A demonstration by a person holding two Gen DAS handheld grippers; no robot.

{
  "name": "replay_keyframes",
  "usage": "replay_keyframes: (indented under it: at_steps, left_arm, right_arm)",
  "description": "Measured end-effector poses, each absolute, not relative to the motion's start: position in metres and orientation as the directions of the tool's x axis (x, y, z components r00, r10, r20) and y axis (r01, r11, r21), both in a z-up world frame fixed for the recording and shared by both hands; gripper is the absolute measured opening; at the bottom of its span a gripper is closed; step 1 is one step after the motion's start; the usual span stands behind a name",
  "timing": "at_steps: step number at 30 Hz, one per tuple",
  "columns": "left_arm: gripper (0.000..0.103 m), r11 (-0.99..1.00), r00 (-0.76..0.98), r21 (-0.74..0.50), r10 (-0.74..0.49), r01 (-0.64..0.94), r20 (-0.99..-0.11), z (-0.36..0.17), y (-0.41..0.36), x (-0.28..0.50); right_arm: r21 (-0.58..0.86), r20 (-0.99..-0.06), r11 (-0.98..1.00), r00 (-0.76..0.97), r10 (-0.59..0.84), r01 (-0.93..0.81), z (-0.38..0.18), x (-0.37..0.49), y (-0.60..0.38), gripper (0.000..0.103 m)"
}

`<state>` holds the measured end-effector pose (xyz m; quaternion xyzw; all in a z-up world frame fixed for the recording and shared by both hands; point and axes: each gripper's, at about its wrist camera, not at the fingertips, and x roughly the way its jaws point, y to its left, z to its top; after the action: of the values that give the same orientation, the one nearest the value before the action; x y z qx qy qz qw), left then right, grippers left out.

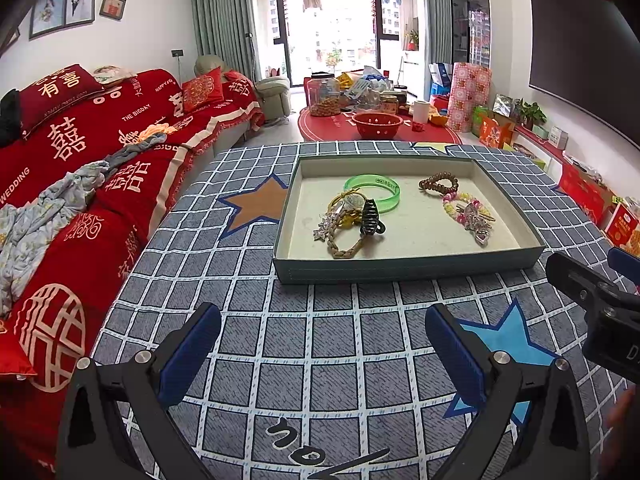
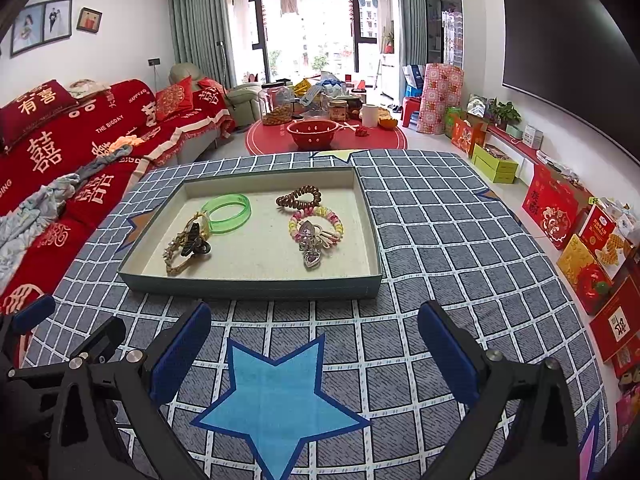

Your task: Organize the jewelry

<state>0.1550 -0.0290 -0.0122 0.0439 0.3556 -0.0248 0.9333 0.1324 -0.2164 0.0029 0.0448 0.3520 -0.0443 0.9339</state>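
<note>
A shallow grey-green tray [image 1: 404, 270] [image 2: 256, 286] rests on the checked table cover. Inside lie a green bangle [image 1: 374, 192] [image 2: 228, 212], a black claw clip [image 1: 371, 218] [image 2: 194, 242], a braided tan hair tie [image 1: 344, 240] [image 2: 178, 262], a brown coil hair tie [image 1: 439, 183] [image 2: 299, 197], a pastel bead bracelet [image 1: 452, 206] [image 2: 320, 224] and a silver heart clip [image 1: 478, 226] [image 2: 310, 248]. My left gripper [image 1: 322, 354] stands open in front of the tray, empty. My right gripper [image 2: 314, 354] is open over a blue star [image 2: 276, 400], also empty.
A red-covered sofa [image 1: 80, 168] runs along the left of the table. Beyond the far edge stands a red round table with a red colander [image 1: 378, 124] and jars. Gift boxes [image 2: 560, 208] line the right wall. The other gripper shows at the edge of each wrist view.
</note>
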Motion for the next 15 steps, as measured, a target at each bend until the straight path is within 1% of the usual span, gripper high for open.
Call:
replay_keyframes:
  at_steps: [15]
  left_arm:
    - [0.103, 0.995, 0.746, 0.066, -0.016, 0.08, -0.665, -0.0118, -0.0301, 0.1543]
  right_arm:
    - [0.06, -0.661, 0.992, 0.749, -0.045, 0.113, 0.0067, 0.1357, -0.2116, 0.103]
